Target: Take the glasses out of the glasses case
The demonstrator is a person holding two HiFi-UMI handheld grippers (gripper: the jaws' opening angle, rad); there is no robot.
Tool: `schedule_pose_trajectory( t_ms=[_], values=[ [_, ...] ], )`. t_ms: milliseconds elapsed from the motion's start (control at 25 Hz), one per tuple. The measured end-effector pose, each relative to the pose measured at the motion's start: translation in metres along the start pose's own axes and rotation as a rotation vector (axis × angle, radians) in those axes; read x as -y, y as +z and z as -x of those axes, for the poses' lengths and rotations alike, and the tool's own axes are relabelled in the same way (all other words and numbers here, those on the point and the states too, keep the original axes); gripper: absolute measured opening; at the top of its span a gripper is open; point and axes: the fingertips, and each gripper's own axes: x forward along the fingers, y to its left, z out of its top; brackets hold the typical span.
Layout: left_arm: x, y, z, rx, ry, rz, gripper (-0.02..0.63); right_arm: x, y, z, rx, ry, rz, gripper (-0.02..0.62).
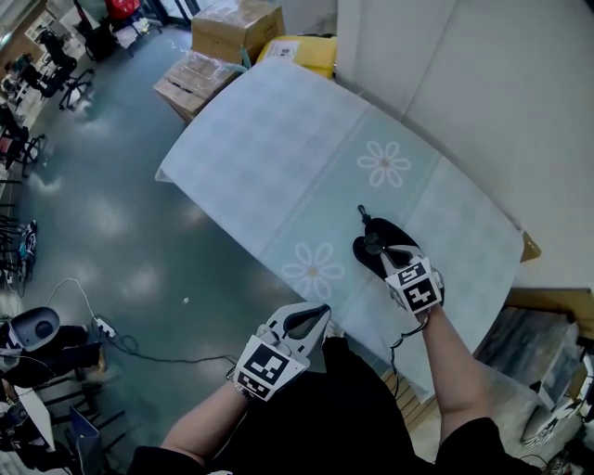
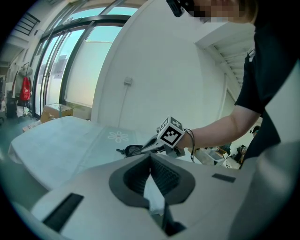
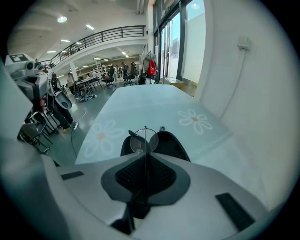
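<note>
An open black glasses case lies on the pale blue daisy-print tablecloth, near the table's right end. My right gripper is at the case, shut on the thin-framed glasses. One round lens shows just past the jaws, above the case. My left gripper hovers by the table's near edge, left of the case, shut on a small white scrap; cloth or paper, I cannot tell. The left gripper view shows the right gripper beside the dark glasses.
Cardboard boxes and a yellow crate stand past the table's far end. A white wall runs along the table's right side. Shiny floor with cables lies to the left.
</note>
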Motion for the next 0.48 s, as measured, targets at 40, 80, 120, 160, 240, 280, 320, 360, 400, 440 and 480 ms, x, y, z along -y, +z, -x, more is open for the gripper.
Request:
schedule_pose_trajectory(
  t_ms=[40,80,120,160,240,280,320,360,400,440,480],
  values=[
    [0.000,0.000,0.003,0.002,-0.001,-0.002,0.028,-0.001,0.001,0.003,0.008,-0.006,-0.003,0.046],
    [0.000,0.000,0.006,0.004,-0.002,-0.005,0.028,-0.003,0.003,0.005,0.016,-0.013,-0.005,0.045],
    [0.000,0.001,0.009,0.007,-0.004,-0.008,0.028,-0.004,0.004,0.008,0.024,-0.021,-0.008,0.044],
    [0.000,0.001,0.012,0.009,-0.007,-0.011,0.028,-0.005,0.005,0.011,0.031,-0.029,-0.012,0.044],
    [0.001,0.003,0.017,0.014,-0.013,-0.019,0.028,-0.007,0.008,0.018,0.045,-0.048,-0.021,0.044],
    [0.002,0.003,0.020,0.016,-0.016,-0.024,0.028,-0.008,0.009,0.023,0.054,-0.057,-0.028,0.044],
    [0.003,0.003,0.023,0.018,-0.020,-0.029,0.028,-0.009,0.009,0.027,0.065,-0.067,-0.034,0.043],
    [0.004,0.004,0.025,0.020,-0.024,-0.033,0.028,-0.010,0.010,0.031,0.076,-0.076,-0.041,0.043],
    [0.004,0.004,0.028,0.023,-0.028,-0.037,0.028,-0.012,0.011,0.036,0.088,-0.087,-0.049,0.041],
    [0.005,0.004,0.031,0.026,-0.032,-0.041,0.028,-0.013,0.013,0.041,0.101,-0.099,-0.057,0.041],
    [0.005,0.004,0.034,0.030,-0.036,-0.045,0.028,-0.015,0.014,0.045,0.115,-0.112,-0.064,0.041]
  ],
)
